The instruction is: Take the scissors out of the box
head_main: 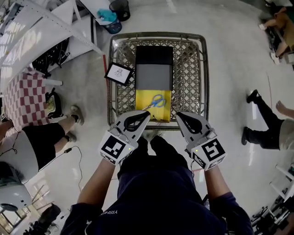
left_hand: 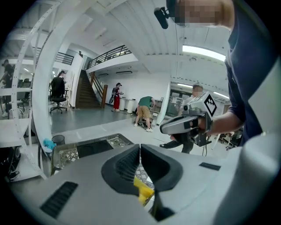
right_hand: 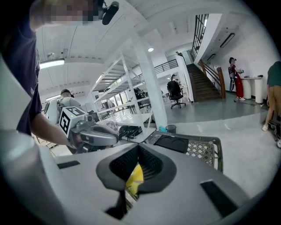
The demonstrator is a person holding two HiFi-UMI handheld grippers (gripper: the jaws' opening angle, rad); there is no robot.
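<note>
checked cloth [head_main: 18, 98]: red and white, far left, well apart from the basket.
bystander's leg [head_main: 48, 137]: black shorts, standing left of the basket, shoe near its near-left corner.
marker card [head_main: 118, 73]: black frame, white face, tilted, outside the basket at its left edge. Can't tell how it's fixed.
bin [head_main: 117, 11]: dark, with something blue beside it, on the floor past the basket's far-left corner.
wire basket [head_main: 190, 69]: mesh walls, metal rim, centre of the head view.
box [head_main: 154, 75]: runs down the middle of the basket from far edge to near edge. Black far section, grey middle, yellow near section.
scissors [head_main: 156, 102]: blue handles, lying flat on the box's yellow section at the basket's near edge. Blades point near-left toward the left gripper's tip, and they lie uncovered on top.
left gripper [head_main: 144, 114]: jaws clenched, pads together and empty. Tip sits at the basket's near rim, just beside the blade tips, not touching them. The left gripper view shows only a sliver of yellow below the closed pads.
right gripper [head_main: 180, 116]: jaws clenched, empty. Tip at the near rim, just right of the box's near-right corner, near the scissors and apart from them.
obstruction: the basket's near rim runs under both tips, between the person and the scissors.
person in black [head_main: 264, 128]: on the floor far right, well apart.
</note>
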